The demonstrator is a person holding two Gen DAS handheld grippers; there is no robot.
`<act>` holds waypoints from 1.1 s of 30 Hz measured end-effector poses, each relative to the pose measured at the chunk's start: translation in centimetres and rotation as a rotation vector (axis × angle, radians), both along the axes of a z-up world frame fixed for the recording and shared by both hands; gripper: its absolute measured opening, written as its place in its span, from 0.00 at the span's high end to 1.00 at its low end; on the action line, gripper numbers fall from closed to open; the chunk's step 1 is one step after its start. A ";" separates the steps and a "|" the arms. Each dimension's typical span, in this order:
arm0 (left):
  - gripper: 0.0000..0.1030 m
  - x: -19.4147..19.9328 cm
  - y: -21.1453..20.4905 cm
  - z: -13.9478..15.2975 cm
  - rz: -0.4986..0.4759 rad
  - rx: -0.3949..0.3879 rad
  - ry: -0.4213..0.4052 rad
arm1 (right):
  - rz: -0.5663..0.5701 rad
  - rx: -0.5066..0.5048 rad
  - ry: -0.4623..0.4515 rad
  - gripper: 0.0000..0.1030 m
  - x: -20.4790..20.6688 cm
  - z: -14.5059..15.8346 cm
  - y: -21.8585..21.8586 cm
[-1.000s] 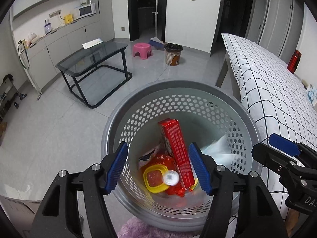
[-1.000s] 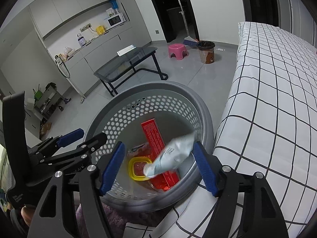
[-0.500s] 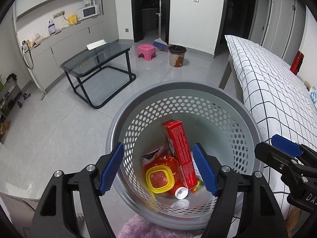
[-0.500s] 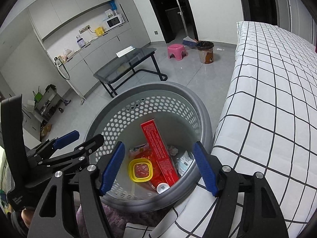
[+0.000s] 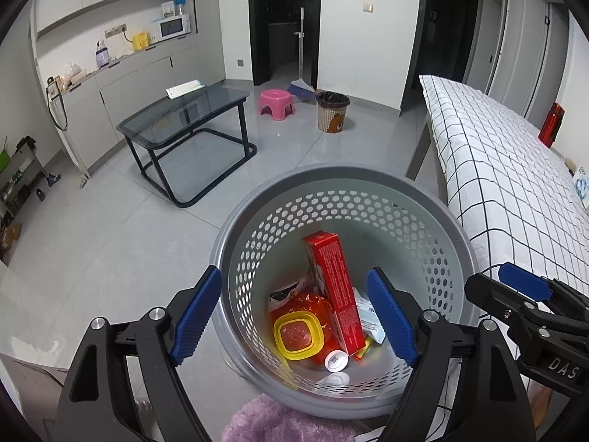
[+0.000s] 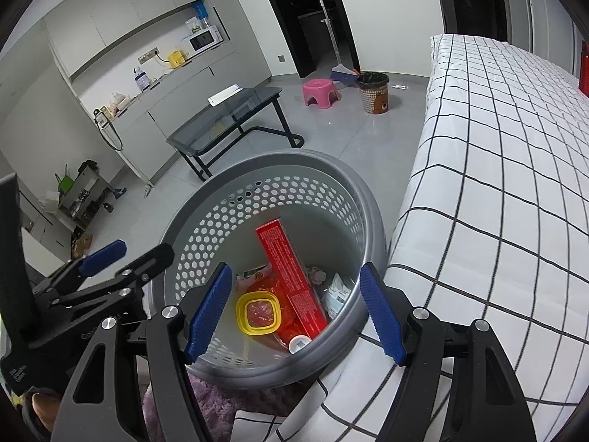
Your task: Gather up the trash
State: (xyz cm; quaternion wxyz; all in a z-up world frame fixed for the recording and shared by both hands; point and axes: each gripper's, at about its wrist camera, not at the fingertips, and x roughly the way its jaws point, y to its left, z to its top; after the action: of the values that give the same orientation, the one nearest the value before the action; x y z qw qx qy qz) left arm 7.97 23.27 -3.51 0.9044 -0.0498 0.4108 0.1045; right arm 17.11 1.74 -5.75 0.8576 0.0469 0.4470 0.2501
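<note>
A grey perforated basket (image 5: 342,184) stands on the floor beside the bed; it also shows in the right wrist view (image 6: 279,158). In it lie a red carton (image 5: 335,294), a red pouch with a yellow lid (image 5: 298,337), a white tube (image 6: 337,294) and other wrappers. My left gripper (image 5: 294,316) is open and empty above the basket's near rim. My right gripper (image 6: 294,309) is open and empty above the basket, to the right of the left one.
The bed with a white checked cover (image 6: 515,147) runs along the right. A purple fluffy rug (image 5: 279,420) lies under the basket's near side. A glass table (image 5: 184,114), a pink stool (image 5: 276,101) and a small brown bin (image 5: 333,110) stand farther off.
The white tube has dropped from between my right gripper's fingers into the basket and settled by the red carton. Both grippers have drawn back slightly and stay open.
</note>
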 end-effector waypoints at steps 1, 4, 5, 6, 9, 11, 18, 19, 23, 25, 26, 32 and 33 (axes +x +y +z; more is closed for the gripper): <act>0.21 -0.1 0.0 0.2 0.002 0.004 -0.004 | -0.002 -0.003 -0.001 0.32 0.0 0.1 -0.1; 0.21 -0.5 -0.1 0.8 0.001 0.009 -0.017 | -0.014 -0.014 -0.017 0.32 -0.5 0.7 -0.3; 0.20 -0.5 -0.1 1.0 0.000 0.008 -0.019 | -0.019 -0.017 -0.022 0.32 -0.7 0.8 -0.4; 0.18 -0.6 -0.2 1.3 -0.001 0.010 -0.024 | -0.023 -0.017 -0.026 0.32 -0.9 1.0 -0.6; 0.16 -1.1 -0.4 1.7 -0.004 0.017 -0.036 | -0.031 -0.016 -0.033 0.32 -1.3 1.4 -1.0; 0.15 -1.2 -0.6 2.0 -0.006 0.019 -0.041 | -0.038 -0.018 -0.043 0.32 -1.6 1.7 -1.2; 0.10 -2.0 -0.8 2.8 0.003 0.042 -0.039 | -0.048 -0.014 -0.060 0.31 -2.4 2.8 -1.7; 0.10 -2.2 -0.8 3.0 0.005 0.044 -0.042 | -0.048 -0.013 -0.063 0.31 -2.4 2.9 -1.7; 0.08 -2.6 -0.7 3.6 0.015 0.052 -0.052 | -0.052 -0.007 -0.075 0.31 -2.6 3.4 -2.0; 0.07 -2.7 -0.8 3.8 0.018 0.057 -0.060 | -0.052 -0.001 -0.080 0.31 -2.7 3.7 -2.1; 0.06 -2.8 -0.9 4.0 0.021 0.064 -0.064 | -0.050 0.002 -0.084 0.31 -2.8 3.8 -2.1; 0.06 -2.9 -1.0 4.2 0.021 0.059 -0.058 | -0.044 0.004 -0.105 0.31 -3.3 4.3 -1.9; 0.06 -2.9 -1.0 4.2 0.022 0.057 -0.057 | -0.043 0.005 -0.106 0.31 -3.5 4.3 -2.0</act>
State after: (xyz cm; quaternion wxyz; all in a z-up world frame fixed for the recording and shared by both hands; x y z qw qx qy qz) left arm 5.03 22.31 0.74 0.9155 -0.0317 0.3812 0.1246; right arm 13.56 -0.21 -1.47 0.8852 0.0450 0.3991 0.2349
